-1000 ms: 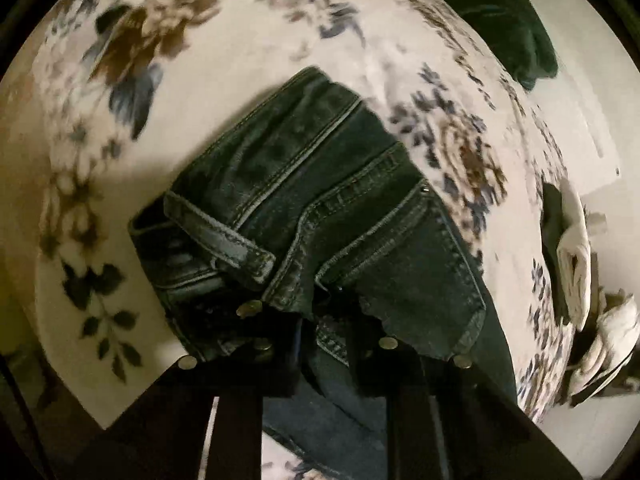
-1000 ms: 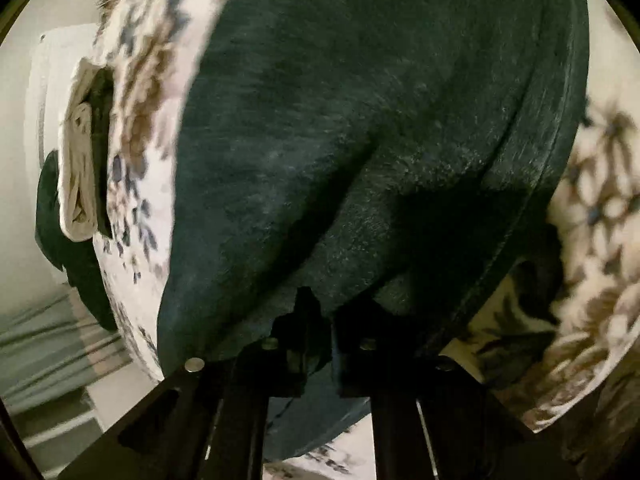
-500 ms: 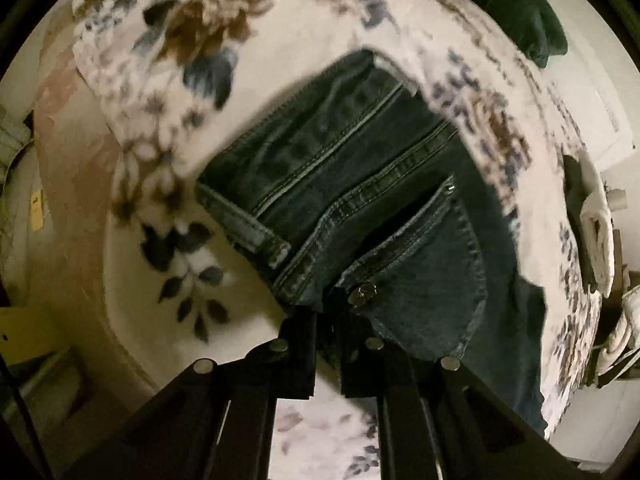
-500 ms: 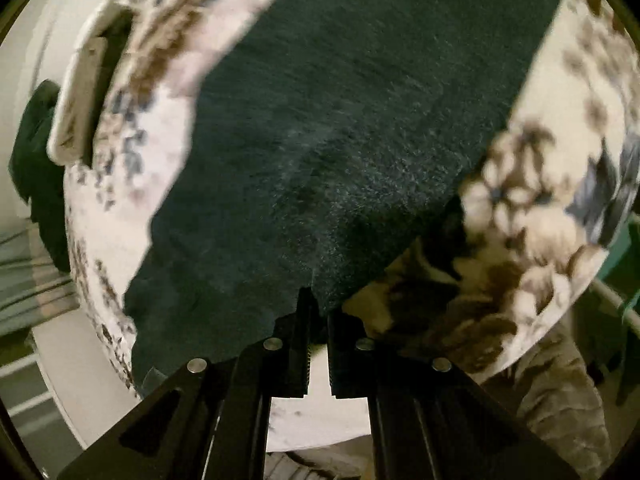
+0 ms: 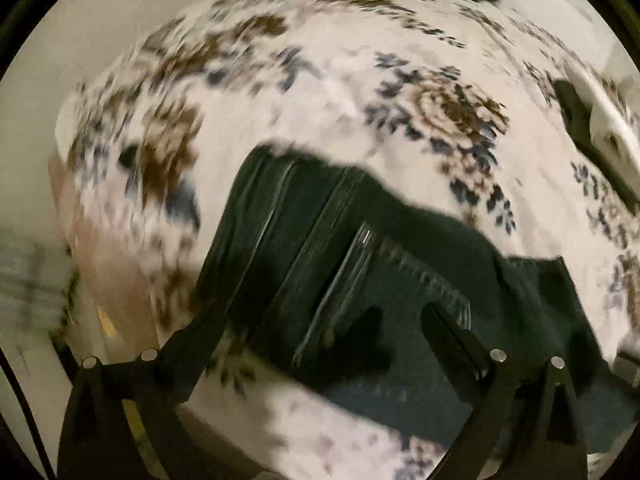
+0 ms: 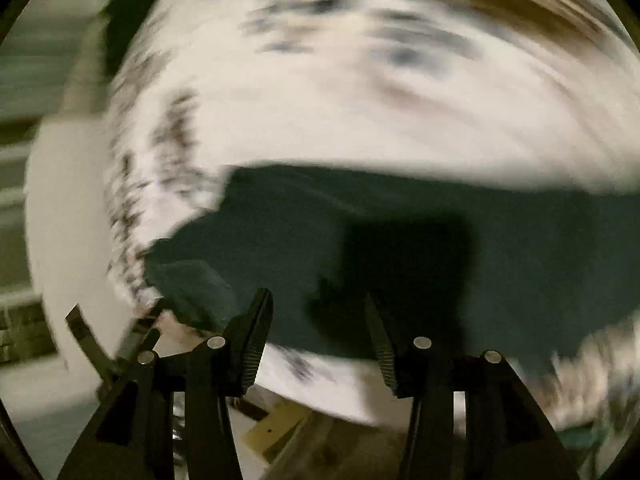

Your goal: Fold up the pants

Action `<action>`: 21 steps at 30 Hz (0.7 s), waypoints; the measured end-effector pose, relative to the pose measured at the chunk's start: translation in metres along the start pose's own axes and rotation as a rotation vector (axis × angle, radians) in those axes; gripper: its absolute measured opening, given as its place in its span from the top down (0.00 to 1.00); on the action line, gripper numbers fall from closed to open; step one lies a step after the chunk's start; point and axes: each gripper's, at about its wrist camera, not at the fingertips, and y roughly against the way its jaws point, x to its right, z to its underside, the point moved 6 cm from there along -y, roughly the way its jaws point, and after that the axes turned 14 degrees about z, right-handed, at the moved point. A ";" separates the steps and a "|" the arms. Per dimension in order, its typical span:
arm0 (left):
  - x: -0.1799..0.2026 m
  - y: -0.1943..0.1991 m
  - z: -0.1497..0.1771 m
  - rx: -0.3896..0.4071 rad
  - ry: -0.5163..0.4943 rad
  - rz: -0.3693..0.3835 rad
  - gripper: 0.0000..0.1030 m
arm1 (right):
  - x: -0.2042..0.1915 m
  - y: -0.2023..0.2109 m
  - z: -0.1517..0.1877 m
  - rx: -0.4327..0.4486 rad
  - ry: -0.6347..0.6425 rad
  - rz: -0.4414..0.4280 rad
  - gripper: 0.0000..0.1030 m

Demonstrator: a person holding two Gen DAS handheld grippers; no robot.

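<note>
Left gripper (image 5: 326,308) spread wide, fingers at 8 and 4 o'clock, holding nothing. Right gripper (image 6: 318,300) likewise parted, gripping nothing.

I see a bed spread with a white floral blanket (image 5: 340,92), pale wall (image 5: 120,12) behind it and dim, warm light.

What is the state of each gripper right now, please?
Left gripper: open, holding nothing, above the jeans.
Right gripper: open, holding nothing, above the jeans.
</note>
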 end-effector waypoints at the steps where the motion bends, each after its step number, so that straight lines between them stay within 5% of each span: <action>1: -0.001 -0.005 -0.005 -0.005 -0.001 0.004 0.02 | -0.016 -0.014 -0.018 -0.041 0.026 -0.025 0.51; 4: 0.001 -0.034 -0.018 -0.034 -0.011 0.013 0.02 | -0.045 -0.057 -0.061 -0.158 0.038 -0.021 0.50; 7: -0.005 -0.054 -0.019 -0.062 -0.021 0.030 0.02 | -0.053 -0.083 -0.068 -0.213 0.075 0.060 0.51; 8: -0.008 -0.059 -0.017 -0.071 -0.021 0.039 0.01 | -0.061 -0.087 -0.068 -0.210 0.115 0.098 0.56; 9: -0.010 -0.061 -0.017 -0.077 -0.017 0.045 0.00 | -0.058 -0.085 -0.062 -0.196 0.166 0.170 0.82; 13: -0.022 -0.060 -0.012 -0.086 0.010 0.090 0.00 | -0.049 -0.036 -0.083 -0.038 0.111 0.177 0.99; 15: -0.026 -0.058 -0.010 -0.089 0.023 0.095 0.00 | -0.041 -0.017 -0.100 0.008 0.058 0.153 1.00; 19: -0.031 -0.052 -0.008 -0.087 0.066 0.107 0.00 | -0.047 -0.033 -0.088 -0.199 0.060 -0.014 0.93; 21: -0.033 -0.050 -0.007 -0.078 0.073 0.108 0.00 | -0.058 -0.054 -0.073 -0.270 0.139 0.062 0.58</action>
